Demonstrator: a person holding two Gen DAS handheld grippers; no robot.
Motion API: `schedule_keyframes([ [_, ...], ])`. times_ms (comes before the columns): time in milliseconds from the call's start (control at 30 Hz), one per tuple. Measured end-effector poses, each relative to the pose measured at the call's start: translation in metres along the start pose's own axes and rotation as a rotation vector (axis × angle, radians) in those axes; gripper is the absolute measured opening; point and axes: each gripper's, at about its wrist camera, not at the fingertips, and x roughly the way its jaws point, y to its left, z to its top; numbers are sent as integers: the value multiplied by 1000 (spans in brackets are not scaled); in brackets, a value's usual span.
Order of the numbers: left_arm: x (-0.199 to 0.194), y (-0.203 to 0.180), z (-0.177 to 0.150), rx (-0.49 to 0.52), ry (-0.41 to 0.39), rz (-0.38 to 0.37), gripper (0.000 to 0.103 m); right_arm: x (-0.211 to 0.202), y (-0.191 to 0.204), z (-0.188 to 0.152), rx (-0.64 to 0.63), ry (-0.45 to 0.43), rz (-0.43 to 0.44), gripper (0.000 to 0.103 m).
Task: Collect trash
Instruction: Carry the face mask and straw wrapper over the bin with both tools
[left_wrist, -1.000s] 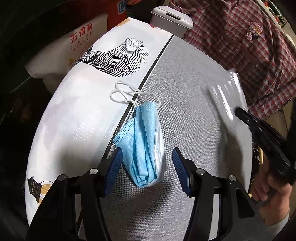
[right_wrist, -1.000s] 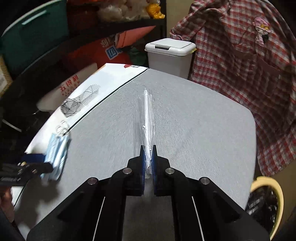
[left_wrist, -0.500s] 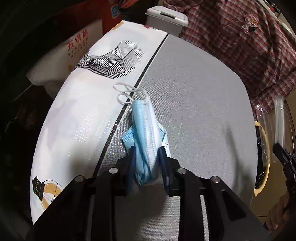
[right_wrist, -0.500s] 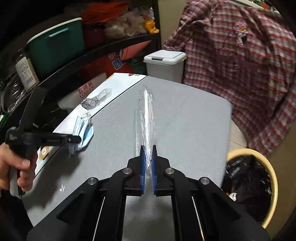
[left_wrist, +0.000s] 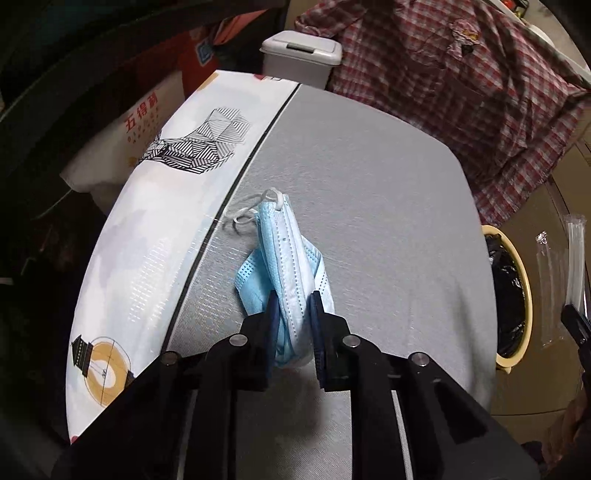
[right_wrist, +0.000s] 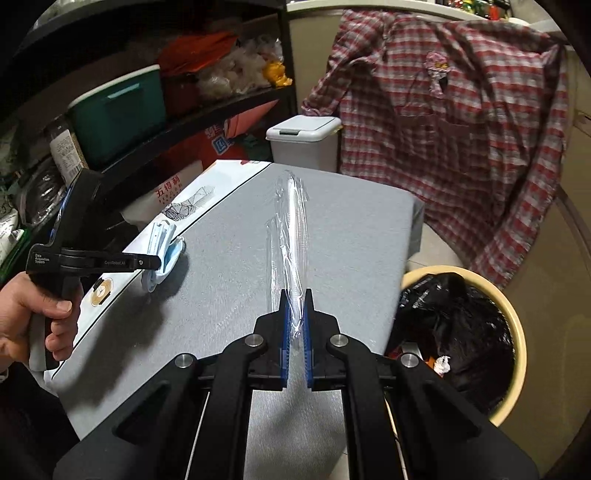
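Note:
My left gripper (left_wrist: 293, 306) is shut on a crumpled blue face mask (left_wrist: 286, 254) and holds it just above the grey table top (left_wrist: 369, 192); its white ear loops (left_wrist: 251, 210) hang at the far end. It also shows in the right wrist view (right_wrist: 147, 263) with the mask (right_wrist: 164, 245). My right gripper (right_wrist: 295, 306) is shut on a long clear plastic wrapper (right_wrist: 291, 229) that sticks up and forward. That wrapper also shows at the right edge of the left wrist view (left_wrist: 574, 258). A yellow bin with a black bag (right_wrist: 517, 332) stands on the floor right of the table.
A white lidded bin (right_wrist: 303, 142) stands behind the table's far end. A red plaid shirt (right_wrist: 461, 122) hangs at the back right. Shelves with a green box (right_wrist: 118, 110) and bags run along the left. A white printed cloth (left_wrist: 147, 236) covers the table's left strip.
My left gripper has lifted the mask and moved it right, off the white cloth strip. My right gripper has carried the wrapper right, nearer the yellow bin.

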Motion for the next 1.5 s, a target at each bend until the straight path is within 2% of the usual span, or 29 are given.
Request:
schedule_keyframes([
  [367,-41,-39,-16,68,-121,-14,16,-39,-21,-19,56,-74,-68,6],
  [733,-72,-75,-25,117,-233,-44,16,-51,-44,-34,91,-123,-136,6],
  [1167,-84,-104,-31,168,-317,-70,16,-55,-66,-48,128,-157,-173,6],
  [1500,-76,-126,-29,203,-321,-79,16,-62,-86,-52,164,-193,-210,6],
])
